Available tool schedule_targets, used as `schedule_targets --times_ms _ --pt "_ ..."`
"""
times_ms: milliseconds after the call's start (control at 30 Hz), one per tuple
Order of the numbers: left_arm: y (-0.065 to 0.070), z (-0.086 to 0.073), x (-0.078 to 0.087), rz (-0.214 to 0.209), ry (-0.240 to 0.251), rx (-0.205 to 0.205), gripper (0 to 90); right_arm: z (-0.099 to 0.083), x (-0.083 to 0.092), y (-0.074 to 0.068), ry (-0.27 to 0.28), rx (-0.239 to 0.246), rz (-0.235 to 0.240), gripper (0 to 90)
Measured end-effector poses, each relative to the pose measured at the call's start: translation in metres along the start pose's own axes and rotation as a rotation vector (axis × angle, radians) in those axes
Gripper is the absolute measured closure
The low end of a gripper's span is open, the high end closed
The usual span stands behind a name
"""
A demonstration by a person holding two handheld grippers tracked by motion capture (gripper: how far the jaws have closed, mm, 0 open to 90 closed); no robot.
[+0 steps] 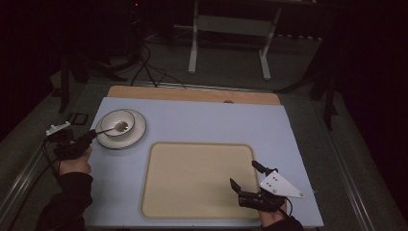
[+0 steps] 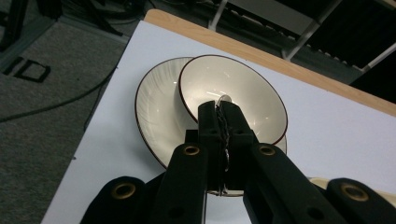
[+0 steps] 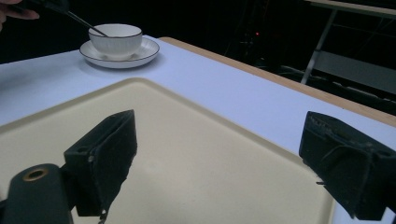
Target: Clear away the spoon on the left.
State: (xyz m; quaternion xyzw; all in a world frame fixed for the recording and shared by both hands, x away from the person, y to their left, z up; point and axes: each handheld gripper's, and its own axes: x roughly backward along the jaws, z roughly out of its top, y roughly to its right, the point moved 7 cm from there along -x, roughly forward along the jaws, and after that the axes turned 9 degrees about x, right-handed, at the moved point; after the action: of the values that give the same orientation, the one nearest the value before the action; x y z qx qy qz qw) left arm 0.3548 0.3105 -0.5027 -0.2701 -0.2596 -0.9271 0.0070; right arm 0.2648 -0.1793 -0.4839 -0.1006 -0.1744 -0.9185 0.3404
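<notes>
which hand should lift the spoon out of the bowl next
Left, probably: its tongs are shut on the spoon in the bowl. The right tongs hang open over the tray.

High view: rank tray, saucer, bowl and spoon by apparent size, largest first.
1. tray
2. saucer
3. bowl
4. spoon, thin, with its handle end in the left claw

The left gripper point(image 2: 219, 116) hides most of the spoon point(image 2: 225, 99). The tray point(image 3: 196, 158) runs off the lower edge of the right gripper view.
</notes>
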Motion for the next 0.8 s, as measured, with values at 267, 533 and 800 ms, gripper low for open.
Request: schedule_targets --times_ms 267,533,800 --pt "-0.001 0.015 0.015 -0.015 0.025 -0.037 89.4 0.000 0.000 0.000 0.001 -0.001 -0.001 11.5" --pt "-0.002 0.028 0.036 -0.048 0.018 -0.068 89.5 0.000 0.000 0.001 -0.001 -0.001 -0.004 11.5" --pt "0.009 0.037 0.058 -0.140 -0.030 -0.134 89.6 -0.001 -0.001 0.001 -0.006 -0.005 -0.006 11.5"
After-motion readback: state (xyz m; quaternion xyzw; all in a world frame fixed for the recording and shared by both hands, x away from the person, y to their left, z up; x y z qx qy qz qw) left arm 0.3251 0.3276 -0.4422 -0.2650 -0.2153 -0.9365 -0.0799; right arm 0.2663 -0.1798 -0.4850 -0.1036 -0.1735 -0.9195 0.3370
